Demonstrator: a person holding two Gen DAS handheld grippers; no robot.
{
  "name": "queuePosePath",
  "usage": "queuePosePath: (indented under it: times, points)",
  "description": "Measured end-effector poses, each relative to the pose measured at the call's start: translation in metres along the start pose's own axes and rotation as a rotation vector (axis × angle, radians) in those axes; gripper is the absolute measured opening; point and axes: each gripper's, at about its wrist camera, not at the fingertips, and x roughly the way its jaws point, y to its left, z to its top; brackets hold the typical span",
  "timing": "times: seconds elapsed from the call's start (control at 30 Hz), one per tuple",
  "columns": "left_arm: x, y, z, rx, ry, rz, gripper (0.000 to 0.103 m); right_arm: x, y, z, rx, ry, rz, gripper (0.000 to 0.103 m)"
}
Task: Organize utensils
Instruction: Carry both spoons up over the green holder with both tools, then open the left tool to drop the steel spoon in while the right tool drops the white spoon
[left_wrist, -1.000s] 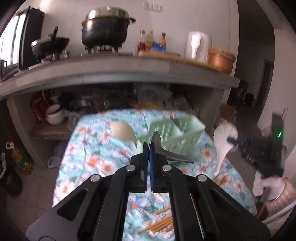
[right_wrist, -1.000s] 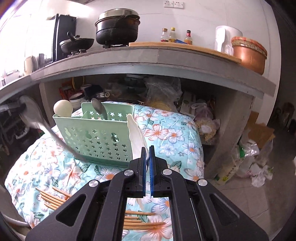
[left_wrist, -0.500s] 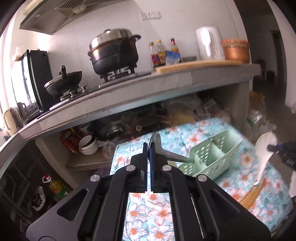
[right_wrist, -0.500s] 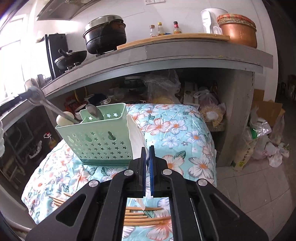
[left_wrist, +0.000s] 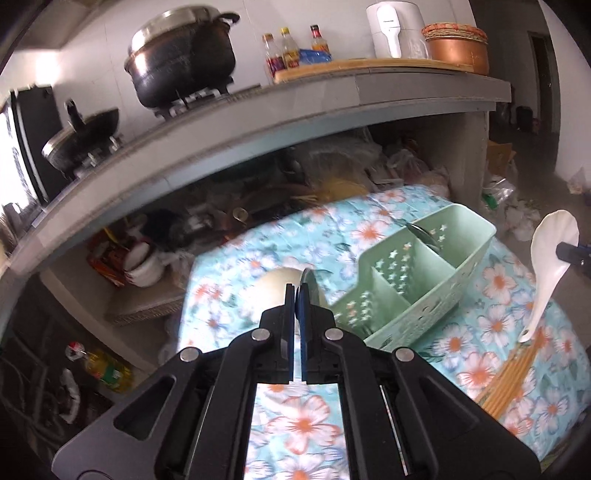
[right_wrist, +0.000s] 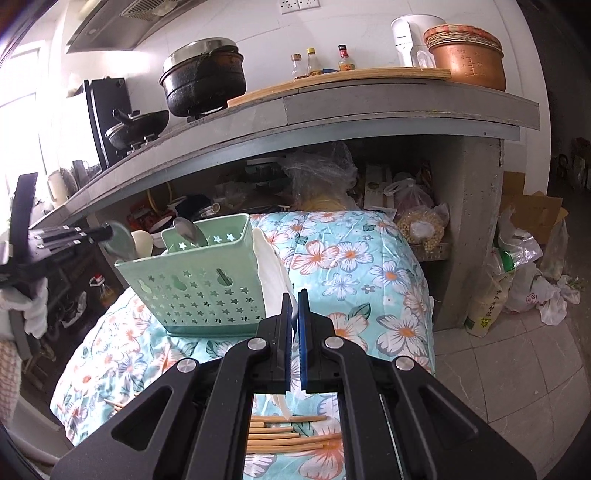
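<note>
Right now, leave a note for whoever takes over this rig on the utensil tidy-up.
Left gripper: shut on a steel spoon, near the green caddy.
Right gripper: shut on a white spoon.
Done: one metal spoon stands in the caddy.
Left: drop both held spoons in, then the chopsticks lying on the floral cloth.

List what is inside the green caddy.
One metal spoon stands in the green caddy's far compartment. The near compartments look empty from the left wrist view; their floors are hidden by the walls.
</note>
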Motion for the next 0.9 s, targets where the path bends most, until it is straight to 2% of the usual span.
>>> queuePosePath:
  times: [0.1, 0.23, 0.3, 0.37, 0.5, 0.7, 0.8, 0.9]
  points:
    - [0.005, 0.006, -0.001, -0.065, -0.007, -0.053, 0.003, -0.001, -0.002, 0.002, 0.008, -0.001, 0.002, 0.003]
    - [0.005, 0.021, -0.002, -0.19, -0.051, -0.18, 0.007, -0.004, -0.002, 0.007, 0.011, -0.013, 0.009, 0.003]
    - [0.004, 0.028, -0.004, -0.244, -0.071, -0.228, 0.011, -0.006, 0.0, 0.01, 0.002, -0.023, 0.008, 0.003]
    - [0.002, 0.033, -0.006, -0.287, -0.09, -0.257, 0.022, -0.008, 0.003, 0.016, -0.01, -0.035, 0.009, 0.003]
    - [-0.004, 0.051, -0.013, -0.403, -0.129, -0.318, 0.032, -0.014, 0.008, 0.029, -0.039, -0.069, 0.005, 0.003]
    - [-0.02, 0.072, -0.039, -0.532, -0.201, -0.382, 0.05, -0.035, 0.012, 0.071, -0.077, -0.192, -0.008, 0.003]
    - [-0.02, 0.077, -0.06, -0.568, -0.185, -0.39, 0.052, -0.042, 0.011, 0.097, -0.06, -0.25, 0.03, 0.003]
    - [-0.018, 0.076, -0.082, -0.588, -0.137, -0.363, 0.053, -0.044, 0.013, 0.119, -0.053, -0.286, 0.08, 0.003]
